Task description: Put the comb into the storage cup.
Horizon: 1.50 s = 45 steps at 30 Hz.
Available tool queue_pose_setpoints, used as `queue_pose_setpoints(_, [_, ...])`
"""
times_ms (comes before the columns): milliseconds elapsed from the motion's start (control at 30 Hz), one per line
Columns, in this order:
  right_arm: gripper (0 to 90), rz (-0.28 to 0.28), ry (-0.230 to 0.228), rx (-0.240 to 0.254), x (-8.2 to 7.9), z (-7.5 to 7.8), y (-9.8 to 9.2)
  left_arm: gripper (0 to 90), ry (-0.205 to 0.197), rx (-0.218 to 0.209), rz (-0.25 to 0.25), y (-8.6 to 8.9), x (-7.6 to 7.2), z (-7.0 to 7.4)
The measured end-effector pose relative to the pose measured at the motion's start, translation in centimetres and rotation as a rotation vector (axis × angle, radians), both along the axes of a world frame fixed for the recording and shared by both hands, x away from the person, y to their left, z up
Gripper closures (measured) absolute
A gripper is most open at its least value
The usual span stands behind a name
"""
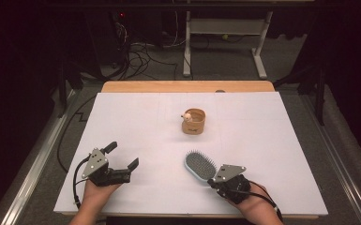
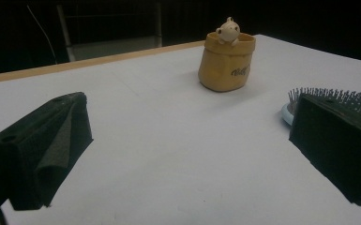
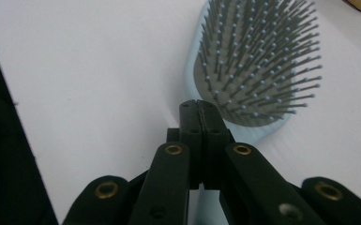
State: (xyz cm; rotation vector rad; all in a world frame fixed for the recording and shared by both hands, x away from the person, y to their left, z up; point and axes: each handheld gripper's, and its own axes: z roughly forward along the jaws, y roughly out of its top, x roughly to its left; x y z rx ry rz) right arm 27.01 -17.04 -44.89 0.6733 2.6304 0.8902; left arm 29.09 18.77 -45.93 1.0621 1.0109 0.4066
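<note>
A light blue hairbrush (image 1: 200, 165) lies bristles-up on the white table sheet (image 1: 136, 122), near the front right. My right gripper (image 1: 214, 180) is over its handle end with the jaws pressed together. In the right gripper view the shut gripper (image 3: 199, 107) stops just short of the hairbrush (image 3: 253, 61) head, and the handle runs hidden beneath the jaws. My left gripper (image 1: 122, 154) rests at the front left, open and empty. In the left gripper view the gripper (image 2: 187, 154) has bare sheet between its two black pads.
A tan pouch-shaped holder (image 1: 193, 121) with a small bear figure on its rim stands at the table's middle, and the same holder (image 2: 227, 61) shows ahead of the left gripper. The table's wooden far edge (image 1: 187, 86) meets a dark floor with cables and a desk frame.
</note>
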Motion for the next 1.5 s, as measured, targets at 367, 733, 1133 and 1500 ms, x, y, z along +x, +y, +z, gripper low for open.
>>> queue_pose_setpoints(367, [90.0, -0.076, -0.063, 0.244, -0.1, 2.1, -2.8, 0.2, 0.002, 0.005, 0.001, 0.0, 0.0, 0.0])
queue_pose_setpoints(733, [90.0, -0.356, -0.131, 0.341, 1.9, 1.1, -8.2, 0.3, 0.027, 0.014, -0.001, -0.1, 0.1, -0.2])
queue_pose_setpoints(1133, [76.1, -0.468, -0.130, 0.358, 2.8, -0.1, -10.2, 0.3, 0.033, 0.015, -0.008, 0.0, 0.1, -0.3])
queue_pose_setpoints(1500, [36.8, -0.472, -0.135, 0.402, 2.8, 0.0, -10.4, 0.3, 0.035, 0.005, -0.009, 0.1, 0.1, -0.3])
